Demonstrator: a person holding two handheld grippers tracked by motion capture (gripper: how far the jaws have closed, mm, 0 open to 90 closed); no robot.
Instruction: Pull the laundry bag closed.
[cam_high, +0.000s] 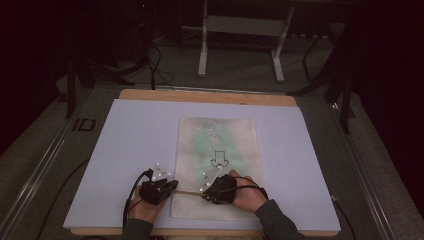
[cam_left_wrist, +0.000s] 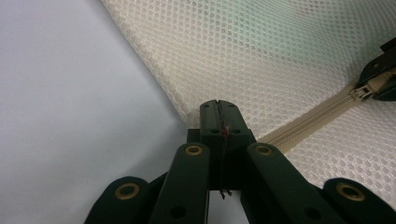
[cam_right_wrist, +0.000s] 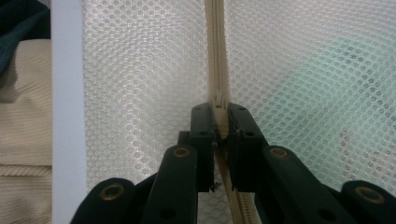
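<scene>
A pale board (cam_high: 125, 145) covers most of a wooden table (cam_high: 210, 96), seen from above. On it, right of centre, lies a cream mesh laundry bag (cam_high: 217, 150) with something green showing faintly through the netting. The bag's long side runs from 12 to 6 o'clock. Near its 6 o'clock end a beige zipper (cam_high: 189, 191) crosses it from 9 to 3 o'clock.

A person's two hands come in from the 6 o'clock edge, each holding a black two-jaw tool. The left gripper (cam_high: 172, 186) sits at the bag's 9 o'clock edge, right where the zipper ends. In the left gripper view its jaws are pressed together on the corner of the mesh (cam_left_wrist: 243, 60) at that zipper end, apparently pinning it.

The right gripper (cam_high: 204, 195) sits just to the 3 o'clock side, on the zipper line. In the right gripper view its jaws are clamped on the zipper pull (cam_right_wrist: 219, 105), with the zipper track running straight ahead toward 12 o'clock in that view.

The zipper slider (cam_left_wrist: 362, 91) appears at about 2 o'clock from the left gripper in its own view, held in the other tool's dark jaws. The zipper's long axis joins the two tools, so any pull would likely run along it, away from the left gripper's anchor. The right hand is the one on the slider.
</scene>
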